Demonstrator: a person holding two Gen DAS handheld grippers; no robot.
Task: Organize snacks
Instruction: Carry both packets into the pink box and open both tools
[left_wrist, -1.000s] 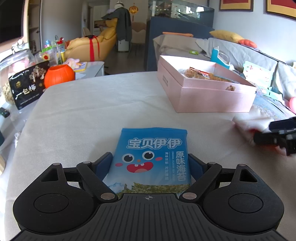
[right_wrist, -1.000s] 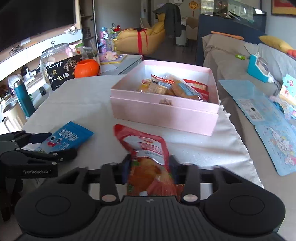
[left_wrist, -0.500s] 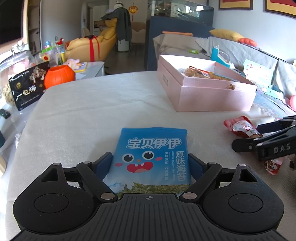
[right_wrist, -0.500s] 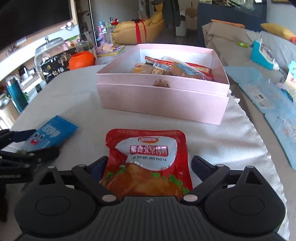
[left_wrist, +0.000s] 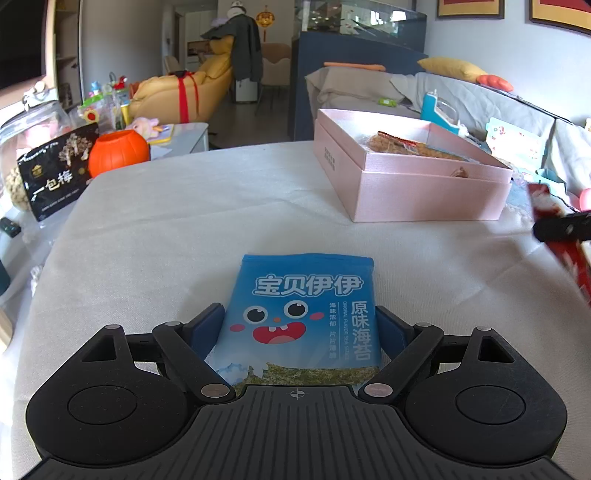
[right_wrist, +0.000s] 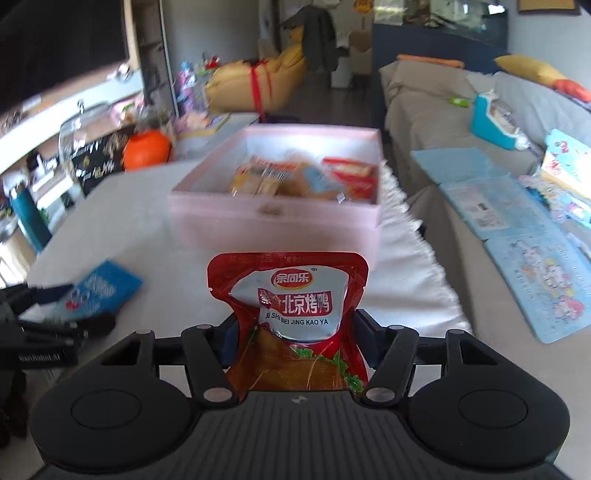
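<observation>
A blue seaweed packet (left_wrist: 306, 295) lies flat on the white tablecloth between the fingers of my left gripper (left_wrist: 299, 321), whose pads stand beside its edges without buckling it. My right gripper (right_wrist: 295, 325) is closing its jaws on a red roast-duck snack pouch (right_wrist: 295, 291); the pouch is pinched narrow at the waist and held off the table. Straight ahead of it stands the open pink box (right_wrist: 273, 229) with several snack packs inside. From the left wrist view, the pink box (left_wrist: 424, 199) is at the far right, and the red pouch (left_wrist: 569, 258) shows blurred at the right edge.
An orange pumpkin pot (left_wrist: 118, 153), a black snack bag (left_wrist: 55, 181) and a glass jar (left_wrist: 22, 140) stand at the table's far left. A teal bottle (right_wrist: 29, 221) is off the left edge. Right of the table is a sofa with blue play mats (right_wrist: 546, 273).
My right gripper opened around the red pouch lying flat, then closed on it and lifted it toward the pink box. The left gripper and the blue packet have not moved.
</observation>
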